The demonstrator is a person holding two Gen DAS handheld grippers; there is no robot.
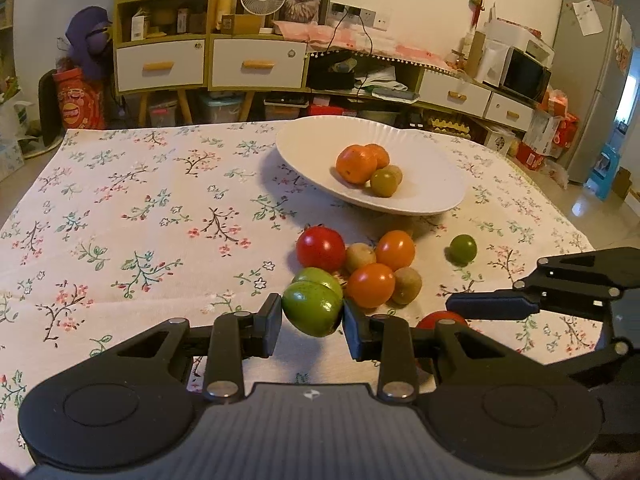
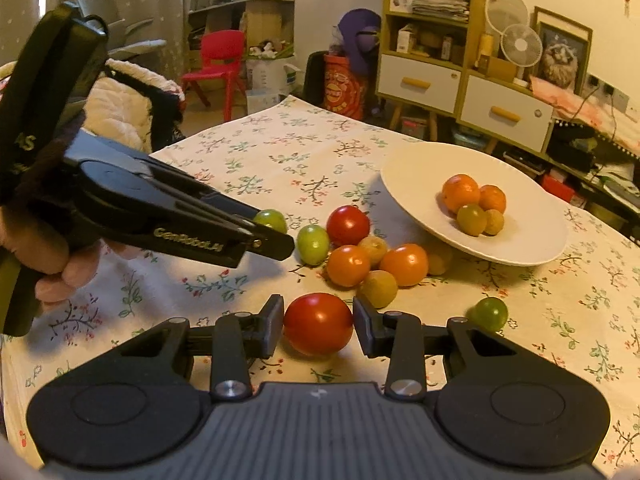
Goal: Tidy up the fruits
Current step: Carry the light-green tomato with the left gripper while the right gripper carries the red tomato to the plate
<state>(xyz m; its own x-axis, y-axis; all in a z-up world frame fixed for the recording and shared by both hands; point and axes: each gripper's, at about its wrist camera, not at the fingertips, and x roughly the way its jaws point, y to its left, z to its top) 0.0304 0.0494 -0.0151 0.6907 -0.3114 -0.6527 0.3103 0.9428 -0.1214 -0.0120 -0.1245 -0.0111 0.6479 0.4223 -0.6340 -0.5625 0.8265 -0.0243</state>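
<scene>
A lived-in home: floral tablecloth [image 1: 140, 200], fridge [image 1: 588, 92], cluttered shelves [image 1: 164, 20]

tablecloth: cream cotton tablecloth [image 1: 140, 200], print of small pink flowers, green leaves, dark twigs
plate: plain white round ceramic plate [image 1: 312, 148], no pattern
fruit on plate: two round orange mandarins [image 1: 356, 163], two small yellow-green round fruits [image 1: 383, 182]
fruit on cloth: glossy red round tomato [image 1: 320, 249], two orange round tomatoes [image 1: 370, 285], dull tan-olive small fruits [image 1: 407, 285], lone small green round fruit [image 1: 463, 249]
left gripper [image 1: 312, 320]: black, blue pads, shiny green oval fruit [image 1: 312, 308] between them
right gripper [image 2: 318, 322]: black, shiny red round tomato [image 2: 318, 323] between pads
</scene>
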